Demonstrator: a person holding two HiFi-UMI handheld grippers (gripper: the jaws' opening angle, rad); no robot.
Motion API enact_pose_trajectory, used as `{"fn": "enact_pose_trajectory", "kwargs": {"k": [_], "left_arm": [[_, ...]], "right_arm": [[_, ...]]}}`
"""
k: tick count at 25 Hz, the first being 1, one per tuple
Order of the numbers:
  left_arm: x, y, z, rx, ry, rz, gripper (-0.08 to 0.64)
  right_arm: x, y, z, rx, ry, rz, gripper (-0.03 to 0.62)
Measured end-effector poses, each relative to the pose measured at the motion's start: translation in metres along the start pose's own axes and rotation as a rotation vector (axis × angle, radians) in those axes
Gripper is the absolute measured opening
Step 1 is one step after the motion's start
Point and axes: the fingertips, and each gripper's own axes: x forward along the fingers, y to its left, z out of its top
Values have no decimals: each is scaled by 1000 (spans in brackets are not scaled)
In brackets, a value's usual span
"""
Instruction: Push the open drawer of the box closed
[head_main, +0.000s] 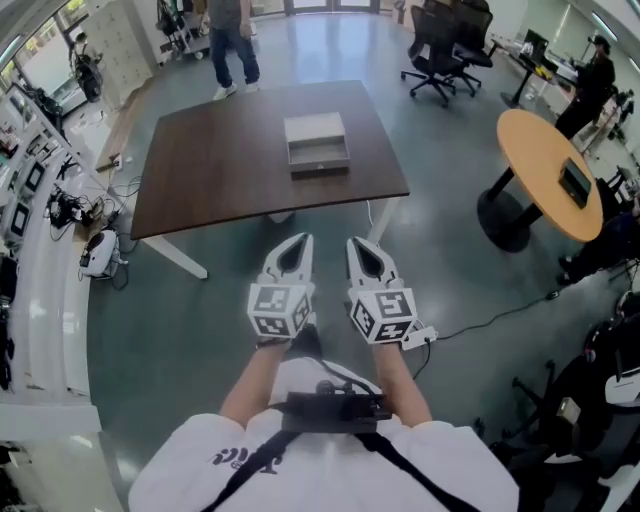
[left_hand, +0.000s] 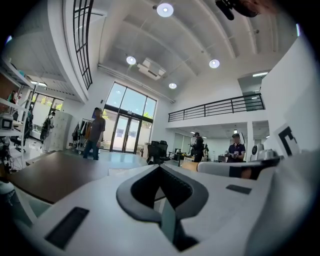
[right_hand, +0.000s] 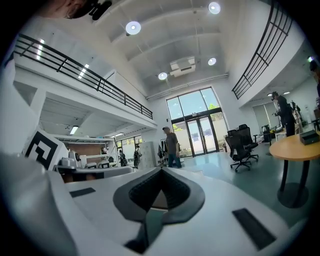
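Note:
A pale grey box (head_main: 317, 143) rests on the dark brown table (head_main: 220, 170), right of its middle. Its drawer sticks out toward me with the inside showing. Both grippers hang side by side in front of my chest, short of the table's near edge and well apart from the box. My left gripper (head_main: 302, 240) is shut with nothing in it, and so is my right gripper (head_main: 356, 243). In the left gripper view the jaws (left_hand: 160, 167) meet at the tips, with the tabletop (left_hand: 50, 172) low at the left. In the right gripper view the jaws (right_hand: 161, 170) are likewise closed and empty.
A round orange table (head_main: 540, 150) with a dark device (head_main: 576, 183) stands at the right. Black office chairs (head_main: 445, 45) are at the back right. A person (head_main: 232, 45) stands beyond the table. Shelves and cables (head_main: 75, 210) line the left wall.

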Motion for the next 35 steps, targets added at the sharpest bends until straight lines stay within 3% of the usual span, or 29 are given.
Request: {"fn": "enact_pose_trajectory", "kwargs": {"k": [7, 12, 16, 21, 27, 35], "left_arm": [[88, 89, 48, 5, -35, -15, 9], [131, 153, 55, -12, -31, -15, 9], [157, 191, 48, -31, -11, -5, 9], [184, 208, 26, -45, 36, -13, 9], [220, 226, 4, -49, 82, -6, 9], [261, 269, -23, -54, 154, 15, 9]], "right_arm": [[121, -9, 18, -16, 10, -11, 2], [201, -14, 18, -37, 29, -26, 2], [238, -20, 8, -38, 56, -46, 2], [263, -42, -16, -19, 108, -80, 2], [293, -66, -42, 33, 156, -47, 2], [319, -122, -95, 58, 311, -65, 2]]}}
